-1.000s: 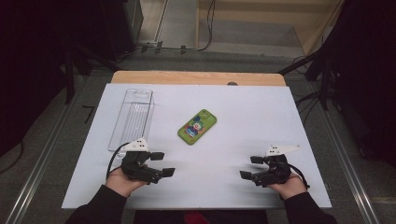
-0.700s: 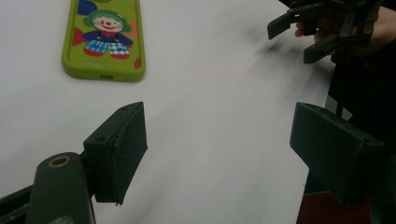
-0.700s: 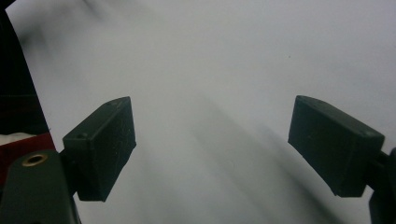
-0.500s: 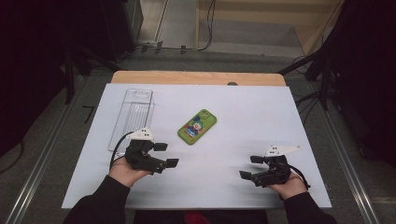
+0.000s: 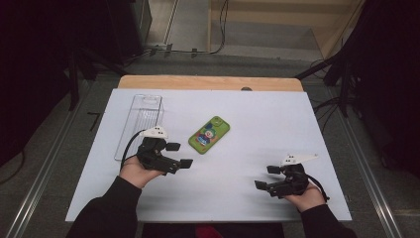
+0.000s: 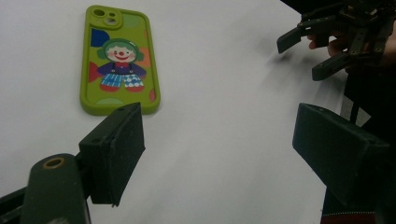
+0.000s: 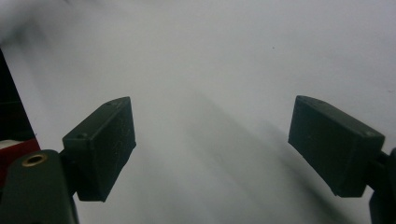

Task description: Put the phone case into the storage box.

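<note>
**A:** Green phone case (image 5: 209,135), the one with the clown on the back, was lying flat near the middle of the white counter (image 5: 257,114), camera end pointing away from the person. Nobody had touched it yet.

**B:** So what actually changed?

**A:** The left tool (image 5: 179,154) had crept forward and inward over that last second. A second earlier it sat lower down by the near edge; by this point it was up beside the clear plastic tray (image 5: 141,124), jaws aimed toward the phone case's near end. Close, but not touching.

**B:** Open or closed?

**A:** Spread wide, nothing between them. In the left gripper view the phone case (image 6: 120,58) sat just past one jaw tip, a bit off to that side rather than centred in the gap. I'd guess it needed to swing over some before closing.

**B:** And the other one?

**A:** The right tool (image 5: 265,177) hadn't budged, parked near the front right of the counter, well away from the phone case. Also spread open and empty; in the right gripper view it (image 7: 212,140) hung over bare white surface.

**B:** So a left-hand pickup?

**A:** Looked that way to me. Reach had started, grab hadn't.
</note>
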{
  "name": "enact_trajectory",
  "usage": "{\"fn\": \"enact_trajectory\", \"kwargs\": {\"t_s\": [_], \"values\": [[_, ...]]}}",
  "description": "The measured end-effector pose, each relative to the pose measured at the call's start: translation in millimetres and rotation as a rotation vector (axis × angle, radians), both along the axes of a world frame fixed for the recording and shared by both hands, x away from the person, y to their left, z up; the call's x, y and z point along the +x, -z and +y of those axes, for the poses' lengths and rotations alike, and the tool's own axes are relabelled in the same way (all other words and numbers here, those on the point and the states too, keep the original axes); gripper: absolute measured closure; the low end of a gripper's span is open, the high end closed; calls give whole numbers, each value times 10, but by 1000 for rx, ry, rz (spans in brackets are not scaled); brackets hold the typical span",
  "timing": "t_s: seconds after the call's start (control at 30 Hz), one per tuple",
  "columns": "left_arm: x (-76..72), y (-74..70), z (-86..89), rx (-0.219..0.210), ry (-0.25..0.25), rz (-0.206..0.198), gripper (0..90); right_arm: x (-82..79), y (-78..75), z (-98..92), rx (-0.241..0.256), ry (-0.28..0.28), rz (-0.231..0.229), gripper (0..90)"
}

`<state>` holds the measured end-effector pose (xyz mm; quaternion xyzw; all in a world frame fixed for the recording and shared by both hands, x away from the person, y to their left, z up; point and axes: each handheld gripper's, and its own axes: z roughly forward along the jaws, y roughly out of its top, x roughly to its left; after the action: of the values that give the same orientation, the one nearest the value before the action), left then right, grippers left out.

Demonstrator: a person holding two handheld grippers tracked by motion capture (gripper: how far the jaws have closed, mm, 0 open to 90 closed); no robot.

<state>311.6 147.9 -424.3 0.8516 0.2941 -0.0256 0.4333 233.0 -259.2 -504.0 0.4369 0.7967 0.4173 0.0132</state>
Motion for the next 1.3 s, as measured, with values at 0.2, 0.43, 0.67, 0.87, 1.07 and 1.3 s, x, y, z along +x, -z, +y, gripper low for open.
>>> {"fn": "enact_trajectory", "kwargs": {"t_s": [0.2,0.43,0.67,0.87,1.07,1.3], "values": [[84,1,-86,6,-20,3,0,3,-5,7,-2,0,17,132],[186,8,-156,17,2,-1,0,7,-10,1,-3,-6,8,132],[307,-49,-223,22,1,-19,0,-3,-21,14,1,-15,-1,132],[406,-53,-306,23,3,-23,0,16,-18,-15,5,-9,0,132],[500,-33,-373,26,3,-13,0,18,-21,-18,16,-18,-1,132],[620,-18,-443,11,4,-14,0,11,-29,-18,23,-21,-6,133]]}}
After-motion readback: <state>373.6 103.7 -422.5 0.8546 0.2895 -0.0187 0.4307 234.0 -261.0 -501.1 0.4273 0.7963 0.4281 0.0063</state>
